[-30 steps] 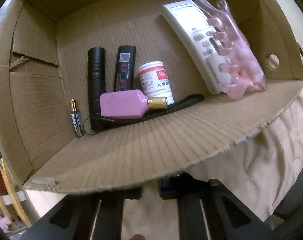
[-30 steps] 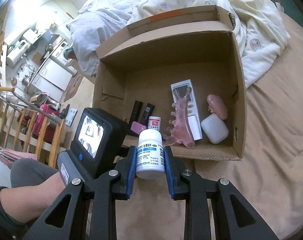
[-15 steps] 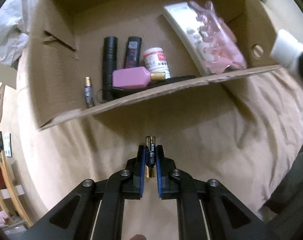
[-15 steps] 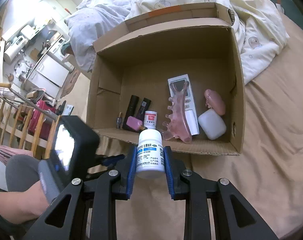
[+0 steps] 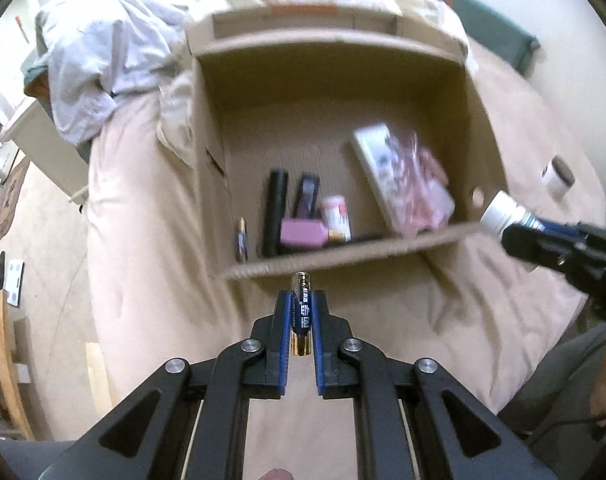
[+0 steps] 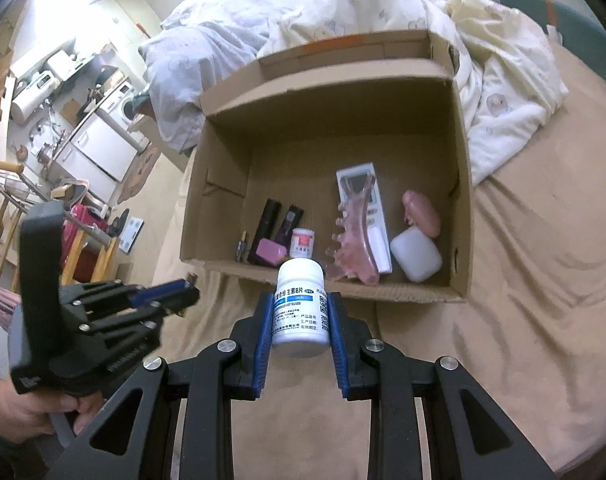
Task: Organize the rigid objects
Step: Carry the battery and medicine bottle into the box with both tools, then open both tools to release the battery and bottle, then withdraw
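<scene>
Now the left tongs (image 5: 302, 312) pull up and back from the brown cardboard box (image 5: 335, 256), clamped on a blue-and-gold battery (image 5: 301, 314).
Right tongs (image 6: 301, 312) grip a white pill bottle (image 6: 301, 308) just short of the box; both still need placing. Tan bedsheet (image 6: 523, 280) underneath, rumpled quilt (image 6: 383, 4) behind, cluttered kitchen shelves at left.

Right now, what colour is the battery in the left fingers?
Dark blue battery with gold ends; left wrist view shows it best.

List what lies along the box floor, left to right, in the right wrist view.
Battery → black flashlight → red-labelled white jar → pink hair claw → white case.
</scene>
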Demonstrator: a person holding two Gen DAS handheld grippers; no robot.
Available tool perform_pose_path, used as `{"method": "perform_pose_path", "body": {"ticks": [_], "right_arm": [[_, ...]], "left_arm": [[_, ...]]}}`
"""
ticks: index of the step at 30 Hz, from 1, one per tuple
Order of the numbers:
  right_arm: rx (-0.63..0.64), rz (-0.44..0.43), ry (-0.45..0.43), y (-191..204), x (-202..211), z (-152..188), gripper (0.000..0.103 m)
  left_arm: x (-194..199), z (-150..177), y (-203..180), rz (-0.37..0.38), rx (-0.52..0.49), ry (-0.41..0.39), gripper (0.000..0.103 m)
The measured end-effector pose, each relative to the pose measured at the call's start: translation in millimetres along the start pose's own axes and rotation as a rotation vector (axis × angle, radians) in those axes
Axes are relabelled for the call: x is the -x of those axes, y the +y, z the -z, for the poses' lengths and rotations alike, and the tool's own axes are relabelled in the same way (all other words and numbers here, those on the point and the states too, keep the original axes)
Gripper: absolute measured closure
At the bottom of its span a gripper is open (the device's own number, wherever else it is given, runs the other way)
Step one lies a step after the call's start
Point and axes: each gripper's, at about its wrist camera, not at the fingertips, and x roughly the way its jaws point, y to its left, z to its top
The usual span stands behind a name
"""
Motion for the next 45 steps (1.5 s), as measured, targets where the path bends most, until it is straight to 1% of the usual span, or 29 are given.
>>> {"method": "perform_pose_path", "body": {"ticks": [3, 8, 11, 14, 18, 21, 24, 28, 30, 31, 32, 34, 35, 36, 37, 38, 39, 41, 43, 44, 45], "right_arm": [[-0.012, -0.001, -0.005, -2, -4, -8, 0.075], [0.019, 0.027, -0.018, 1, -15, -29, 0.075], [0.027, 0.071, -0.018, -5, -25, -40, 0.075], [0.014, 0.132, -0.003, -17, -37, -46, 0.075], [-0.010, 0.174, 0.025, -32, -49, -48, 0.075], [-0.041, 0.163, 0.044, -39, -53, -48, 0.075], [-0.037, 0.168, 0.053, -39, -58, -47, 0.075], [-0.062, 0.161, 0.057, -42, -60, -48, 0.074], [-0.081, 0.146, 0.048, -43, -58, -49, 0.065], [-0.089, 0.135, 0.039, -43, -56, -50, 0.045], [-0.096, 0.123, 0.024, -43, -52, -51, 0.027], [-0.096, 0.103, -0.013, -41, -44, -52, 0.026], [-0.092, 0.101, -0.020, -39, -42, -53, 0.024], [-0.090, 0.103, -0.024, -39, -41, -54, 0.021], [-0.092, 0.106, -0.026, -38, -40, -54, 0.013], [-0.095, 0.106, -0.028, -39, -40, -54, 0.007], [-0.098, 0.104, -0.029, -38, -40, -54, 0.005], [-0.096, 0.106, -0.036, -37, -39, -55, 0.004], [-0.084, 0.112, -0.042, -35, -38, -56, 0.003], [-0.079, 0.113, -0.046, -34, -37, -57, 0.001], [-0.074, 0.114, -0.051, -32, -35, -56, 0.000]], "left_arm": [[-1, -14, 6, -0.023, -0.018, -0.033, 0.094], [-18, -42, 13, -0.025, -0.008, -0.037, 0.094], [-33, -56, 11, -0.016, -0.005, -0.024, 0.094], [-43, -64, 5, -0.027, -0.027, -0.030, 0.094], [-60, -72, -2, -0.030, -0.044, -0.019, 0.094], [-75, -77, -7, -0.021, -0.041, 0.006, 0.094], [-85, -78, -9, -0.032, -0.048, 0.020, 0.094], [-96, -78, -9, -0.052, -0.056, 0.037, 0.094], [-100, -79, -8, -0.057, -0.048, 0.046, 0.094], [-102, -79, -8, -0.052, -0.040, 0.053, 0.094], [-104, -81, -8, -0.050, -0.034, 0.058, 0.094], [-106, -82, -10, -0.055, -0.031, 0.064, 0.093], [-105, -83, -12, -0.060, -0.032, 0.063, 0.089], [-105, -85, -13, -0.059, -0.033, 0.062, 0.078], [-103, -86, -13, -0.055, -0.030, 0.058, 0.069], [-100, -87, -13, -0.051, -0.023, 0.056, 0.040], [-98, -88, -12, -0.045, -0.012, 0.055, 0.021], [-90, -89, -10, -0.032, 0.011, 0.042, 0.020], [-83, -90, -9, -0.039, 0.016, 0.039, 0.020], [-80, -90, -7, -0.033, 0.021, 0.033, 0.018], [-76, -89, -5, -0.023, 0.027, 0.027, 0.012]]}}
